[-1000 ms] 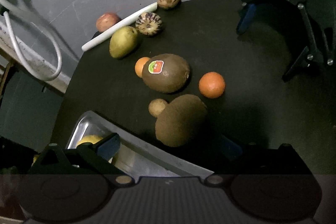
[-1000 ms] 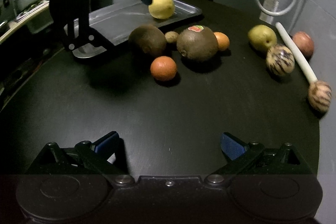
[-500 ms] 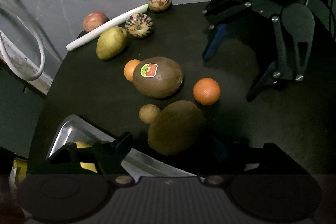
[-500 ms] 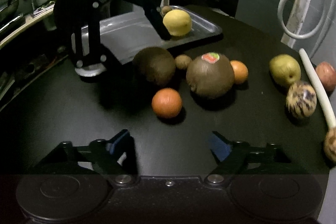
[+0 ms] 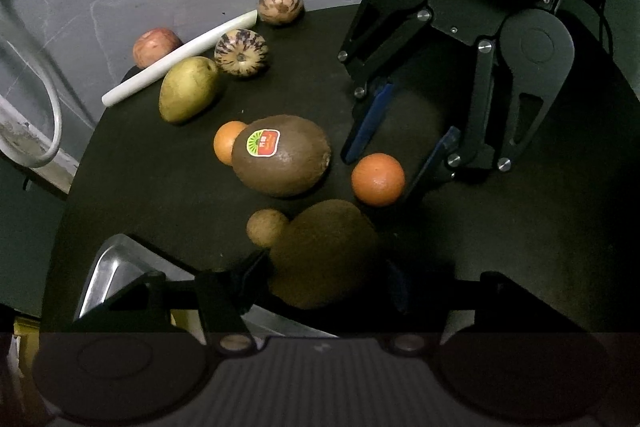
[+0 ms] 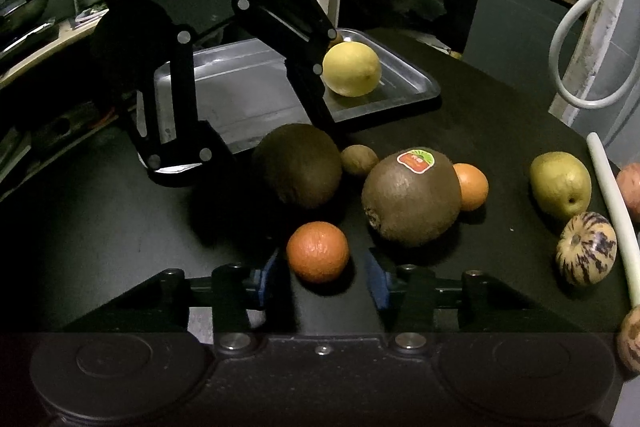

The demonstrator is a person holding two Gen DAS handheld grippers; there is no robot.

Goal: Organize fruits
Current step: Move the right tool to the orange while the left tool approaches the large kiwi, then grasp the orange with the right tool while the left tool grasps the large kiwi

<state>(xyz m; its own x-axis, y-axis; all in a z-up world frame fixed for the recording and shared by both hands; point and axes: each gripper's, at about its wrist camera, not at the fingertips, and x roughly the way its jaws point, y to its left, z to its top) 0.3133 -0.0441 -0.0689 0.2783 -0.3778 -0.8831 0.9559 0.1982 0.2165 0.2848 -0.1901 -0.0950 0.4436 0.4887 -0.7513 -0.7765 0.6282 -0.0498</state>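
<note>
On the round black table (image 5: 520,247), a large plain kiwi (image 5: 324,251) sits between the fingers of my left gripper (image 5: 326,279), whose jaws are closing with slim gaps still showing. In the right wrist view that kiwi (image 6: 298,165) lies beside the metal tray (image 6: 240,95), with the left gripper (image 6: 268,143) straddling it. My right gripper (image 6: 322,277) has its jaws closing around an orange (image 6: 318,251); a gap shows at the right pad. The left wrist view shows the right gripper (image 5: 376,177) with that orange (image 5: 378,179) at its tips.
A lemon (image 6: 351,68) lies in the tray. A stickered kiwi (image 6: 412,197), a smaller orange (image 6: 472,187), a tiny kiwi (image 6: 359,159), a pear (image 6: 560,185), a striped melon (image 6: 586,255), a red apple (image 5: 156,43) and a white stick (image 6: 612,211) lie on the table. A hose (image 5: 40,107) hangs nearby.
Both pairs of jaws have narrowed. My right gripper has come in from the table's near side up to the orange. My left gripper has tipped down over the plain kiwi.
</note>
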